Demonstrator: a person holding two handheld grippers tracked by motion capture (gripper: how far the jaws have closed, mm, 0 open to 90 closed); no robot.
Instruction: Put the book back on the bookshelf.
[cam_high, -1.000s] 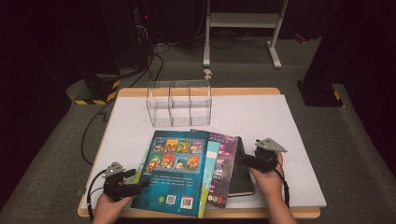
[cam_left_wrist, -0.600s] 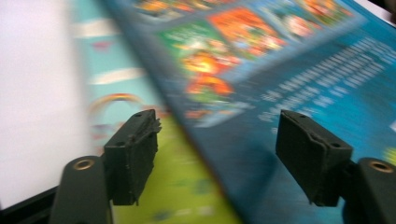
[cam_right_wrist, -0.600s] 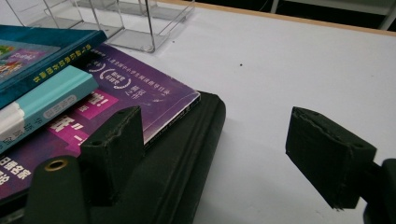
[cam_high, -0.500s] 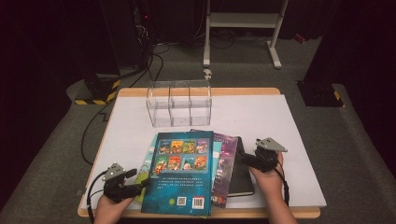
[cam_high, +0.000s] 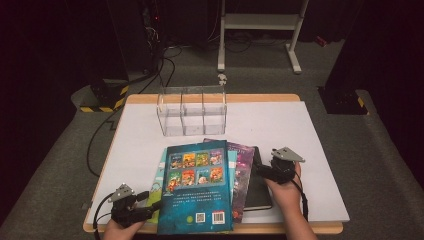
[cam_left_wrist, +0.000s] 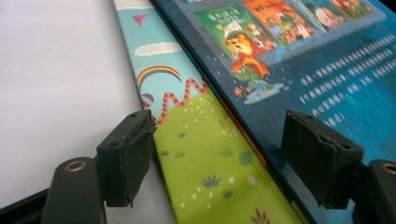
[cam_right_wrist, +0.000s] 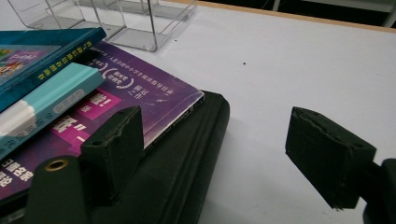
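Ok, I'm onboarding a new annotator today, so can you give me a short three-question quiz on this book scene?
1. True or false: the dark blue book lies on top of the stack.
2. Which lies at the bottom, at the right gripper? A) black book B) purple book C) light blue book
3. How many compartments does the clear organizer have?

Key: 1 true. 2 A. 3 three, side by side.
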